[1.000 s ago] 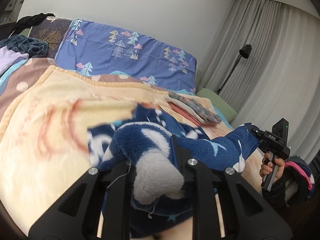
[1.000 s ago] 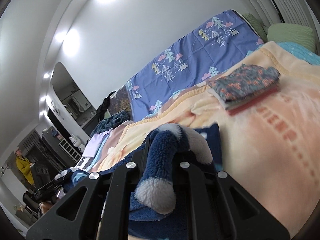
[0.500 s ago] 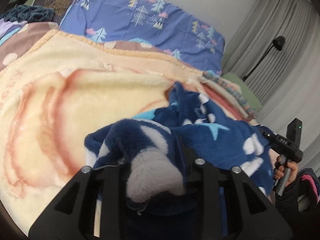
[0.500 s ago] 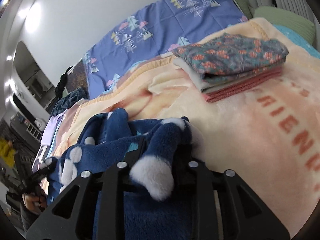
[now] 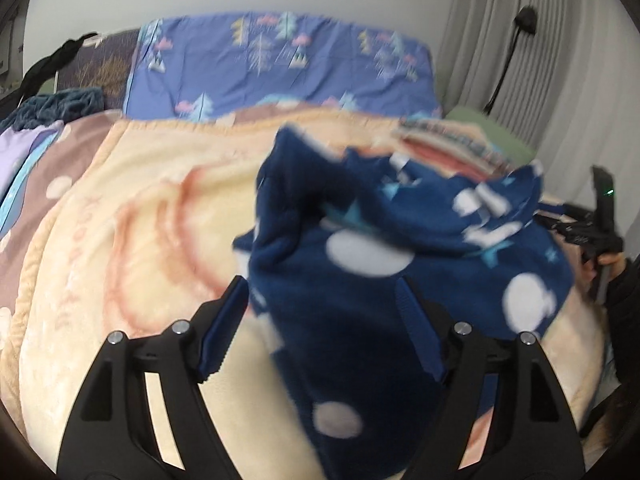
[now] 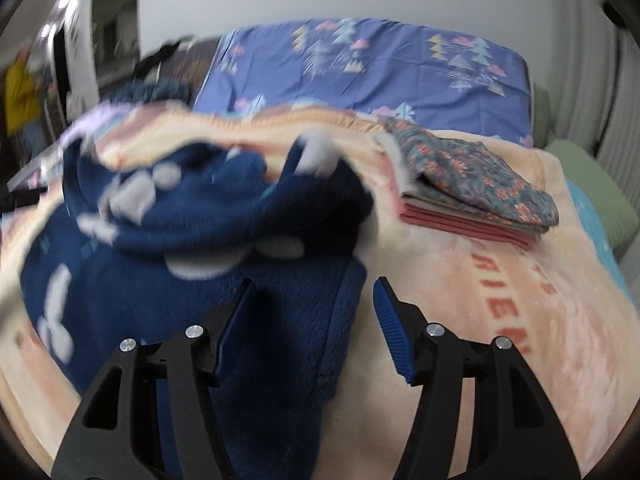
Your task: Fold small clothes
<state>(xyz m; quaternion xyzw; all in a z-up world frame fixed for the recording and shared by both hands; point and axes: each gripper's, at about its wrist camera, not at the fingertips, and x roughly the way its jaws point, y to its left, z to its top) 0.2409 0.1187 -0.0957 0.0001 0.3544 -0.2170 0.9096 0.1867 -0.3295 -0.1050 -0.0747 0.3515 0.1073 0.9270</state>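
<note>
The navy fleece garment (image 5: 400, 248) lies between both opening hand-held grippers' jaws, left (image 5: 324, 324) and right (image 6: 312, 320), ungripped.

A bed carries everything, covered by a peach blanket (image 6: 500, 280). On the blanket a navy fleece garment (image 6: 192, 240) lies crumpled ahead of the right claw; a stack of folded clothes (image 6: 472, 184) rests farther ahead, to its right.
</note>
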